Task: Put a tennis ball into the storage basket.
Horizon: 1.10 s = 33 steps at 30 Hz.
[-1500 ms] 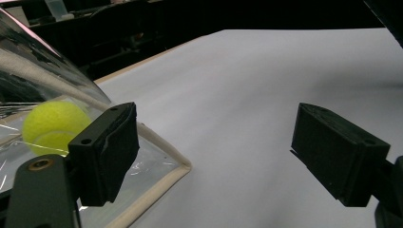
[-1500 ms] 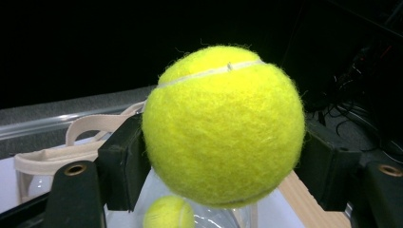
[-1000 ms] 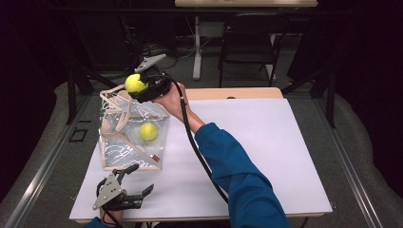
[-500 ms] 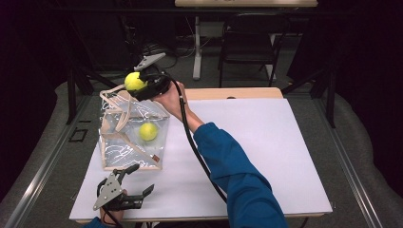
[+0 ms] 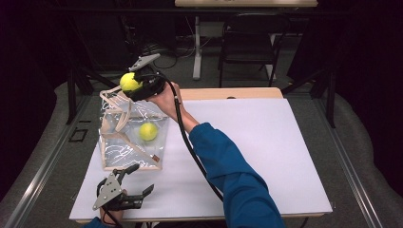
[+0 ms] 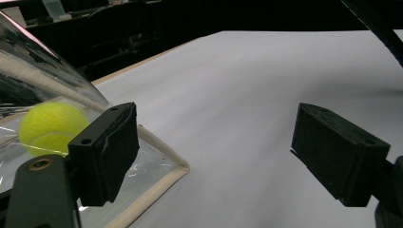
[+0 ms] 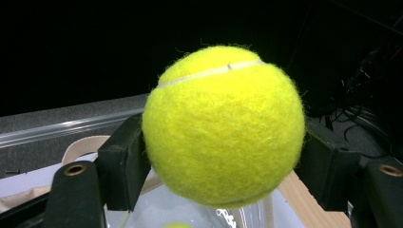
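Room: dark, with grey floor; a chair [image 5: 247, 45] stands beyond the table at 12 o'clock.

Table [image 5: 266, 142]: white top, wooden strip along the far edge.

Bag [image 5: 126, 137]: clear plastic with tan trim and handles, at the table's 9 o'clock, mouth propped toward the far edge. One ball lies inside [image 5: 148, 131]; in the left gripper view it sits behind the plastic wall [image 6: 50, 128].

Right claw [image 5: 135, 85]: held by the hand above the bag's far rim at 11 o'clock, jaws clamped on a second ball [image 7: 223, 126]. That ball is off the table, over the bag's mouth.

Left claw [image 5: 138, 183]: resting at 7 o'clock just beside the bag's near corner, jaws apart, nothing between them.
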Each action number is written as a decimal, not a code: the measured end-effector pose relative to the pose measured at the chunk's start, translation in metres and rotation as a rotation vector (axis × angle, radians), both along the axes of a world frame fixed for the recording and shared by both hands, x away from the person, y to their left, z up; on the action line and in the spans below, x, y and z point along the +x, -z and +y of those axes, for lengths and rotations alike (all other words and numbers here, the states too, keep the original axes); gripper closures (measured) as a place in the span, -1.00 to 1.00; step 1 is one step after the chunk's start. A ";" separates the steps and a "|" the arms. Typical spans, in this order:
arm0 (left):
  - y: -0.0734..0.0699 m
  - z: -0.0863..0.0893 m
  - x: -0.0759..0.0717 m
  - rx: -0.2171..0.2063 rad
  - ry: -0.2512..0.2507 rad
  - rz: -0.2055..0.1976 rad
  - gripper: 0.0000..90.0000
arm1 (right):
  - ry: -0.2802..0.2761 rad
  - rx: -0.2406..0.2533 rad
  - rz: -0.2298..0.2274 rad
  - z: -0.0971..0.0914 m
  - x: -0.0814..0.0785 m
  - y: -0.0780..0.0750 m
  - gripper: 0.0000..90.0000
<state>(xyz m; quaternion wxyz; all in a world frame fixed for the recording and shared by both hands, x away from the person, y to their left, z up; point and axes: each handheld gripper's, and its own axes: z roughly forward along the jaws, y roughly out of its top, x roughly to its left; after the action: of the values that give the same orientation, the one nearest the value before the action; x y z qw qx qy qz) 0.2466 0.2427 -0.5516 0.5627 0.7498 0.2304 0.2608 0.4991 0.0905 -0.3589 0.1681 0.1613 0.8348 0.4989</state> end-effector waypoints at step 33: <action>-0.001 0.001 0.000 -0.001 0.004 -0.006 -0.64 | -0.001 -0.033 0.019 0.032 0.002 0.008 -0.42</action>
<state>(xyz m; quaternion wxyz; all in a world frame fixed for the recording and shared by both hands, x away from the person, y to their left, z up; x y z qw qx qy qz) 0.2462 0.2438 -0.5510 0.5643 0.7492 0.2273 0.2619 0.5012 0.1221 -0.3665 0.1627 0.1627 0.8446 0.4835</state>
